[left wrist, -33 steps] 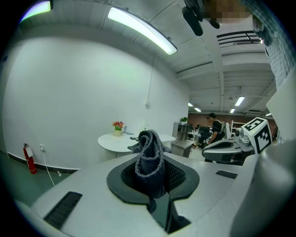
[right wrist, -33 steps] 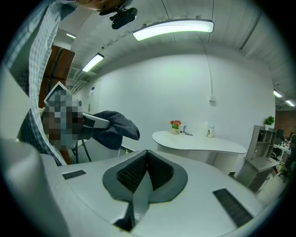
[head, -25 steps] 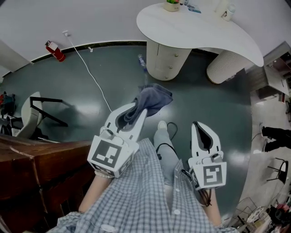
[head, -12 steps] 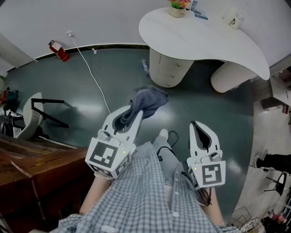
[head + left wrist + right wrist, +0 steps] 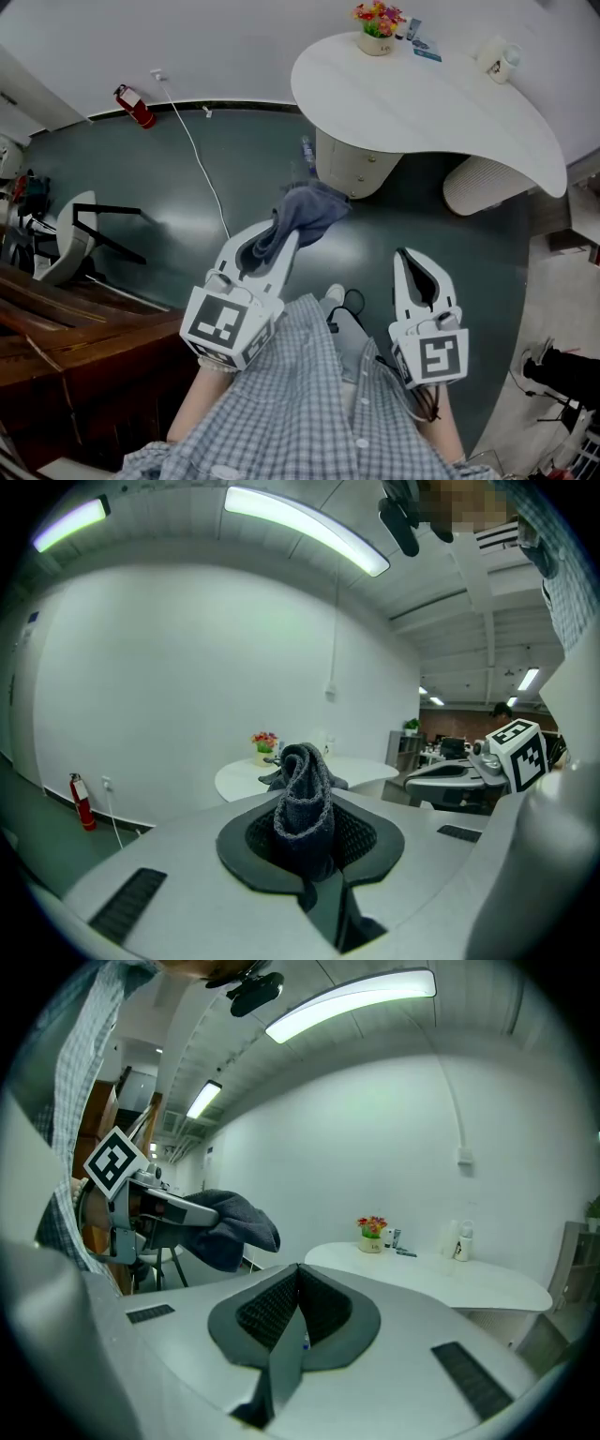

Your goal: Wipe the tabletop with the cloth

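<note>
Left claw (image 5: 284, 236) clamped on cloth (image 5: 311, 208), carried ahead ready for wiping, well short of surface (image 5: 450, 103); right claw (image 5: 413, 262) pinched together, empty, spare.

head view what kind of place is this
Probably an office or lobby area: a curved white table with a flower pot, a fire extinguisher by the wall, and a chair.
</note>
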`<state>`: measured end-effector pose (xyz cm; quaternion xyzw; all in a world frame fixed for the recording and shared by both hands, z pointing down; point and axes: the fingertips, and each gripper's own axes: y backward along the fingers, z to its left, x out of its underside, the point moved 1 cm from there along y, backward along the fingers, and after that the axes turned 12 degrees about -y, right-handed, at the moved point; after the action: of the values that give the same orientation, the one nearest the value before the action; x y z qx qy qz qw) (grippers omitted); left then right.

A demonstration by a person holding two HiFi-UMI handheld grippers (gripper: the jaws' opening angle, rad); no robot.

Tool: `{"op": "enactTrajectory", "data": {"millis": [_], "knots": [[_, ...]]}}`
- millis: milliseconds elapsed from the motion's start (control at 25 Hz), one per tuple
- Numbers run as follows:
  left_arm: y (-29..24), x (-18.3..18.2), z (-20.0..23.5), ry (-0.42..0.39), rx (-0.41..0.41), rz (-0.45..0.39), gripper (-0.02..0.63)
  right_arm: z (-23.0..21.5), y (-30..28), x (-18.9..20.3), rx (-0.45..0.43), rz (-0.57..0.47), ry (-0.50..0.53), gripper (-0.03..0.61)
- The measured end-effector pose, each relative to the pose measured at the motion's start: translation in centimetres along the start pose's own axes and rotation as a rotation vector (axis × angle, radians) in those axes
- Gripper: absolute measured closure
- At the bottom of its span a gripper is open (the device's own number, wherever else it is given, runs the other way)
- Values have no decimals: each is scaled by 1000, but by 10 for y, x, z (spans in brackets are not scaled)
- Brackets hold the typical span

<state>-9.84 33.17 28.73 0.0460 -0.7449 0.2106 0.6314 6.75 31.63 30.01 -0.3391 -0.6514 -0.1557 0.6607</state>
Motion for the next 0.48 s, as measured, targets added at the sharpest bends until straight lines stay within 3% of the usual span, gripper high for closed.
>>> {"op": "enactTrajectory", "data": {"millis": [480], "knots": [[-64,-30,2,-19,-76,-16,557,-66,-38,-12,-64,-18,-9,569]]}}
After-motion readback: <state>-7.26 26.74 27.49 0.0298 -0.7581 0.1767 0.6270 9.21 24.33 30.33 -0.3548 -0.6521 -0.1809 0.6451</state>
